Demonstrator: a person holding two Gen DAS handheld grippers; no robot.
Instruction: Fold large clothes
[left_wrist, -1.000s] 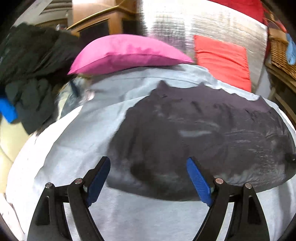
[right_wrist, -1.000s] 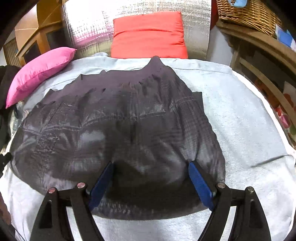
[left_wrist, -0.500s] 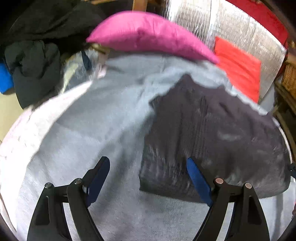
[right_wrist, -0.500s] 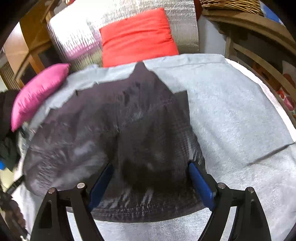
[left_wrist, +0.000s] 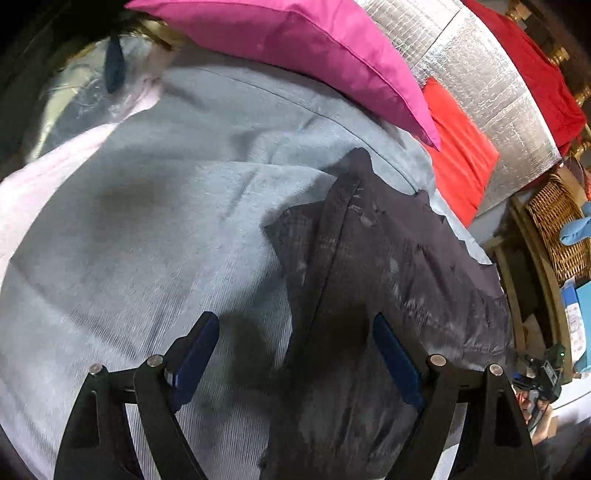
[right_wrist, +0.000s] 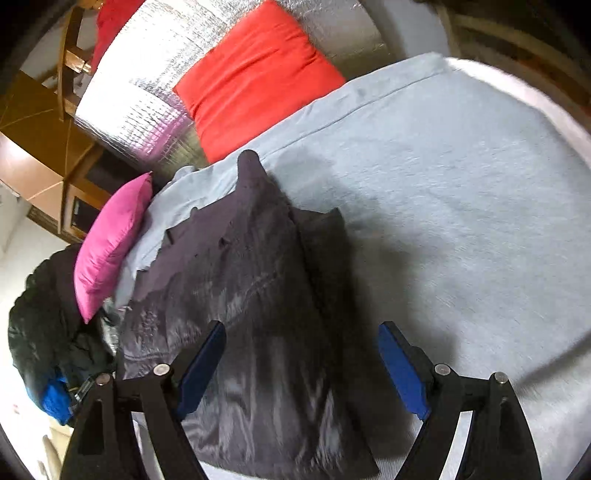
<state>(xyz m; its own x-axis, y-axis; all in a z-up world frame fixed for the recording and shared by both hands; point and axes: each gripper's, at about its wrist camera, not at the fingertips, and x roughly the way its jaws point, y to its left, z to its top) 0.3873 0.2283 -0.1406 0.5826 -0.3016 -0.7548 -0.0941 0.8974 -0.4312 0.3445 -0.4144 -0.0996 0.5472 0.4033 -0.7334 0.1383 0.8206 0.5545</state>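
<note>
A dark grey garment lies spread on a light grey bed cover. My left gripper is open and empty, hovering over the garment's left edge, whose border lies between the blue pads. In the right wrist view the same garment lies left of centre on the cover. My right gripper is open and empty over the garment's right edge. The garment's near hem is hidden behind the fingers in both views.
A pink pillow and a red cushion lean on a silver foil panel at the bed's head. A wicker basket stands on a wooden shelf at right. Dark clothes are piled off the bed's left side.
Both grippers have swung outward: the left view now centres on the garment's left edge, the right view on its right edge. Both views have tilted. Jaws stay open.
</note>
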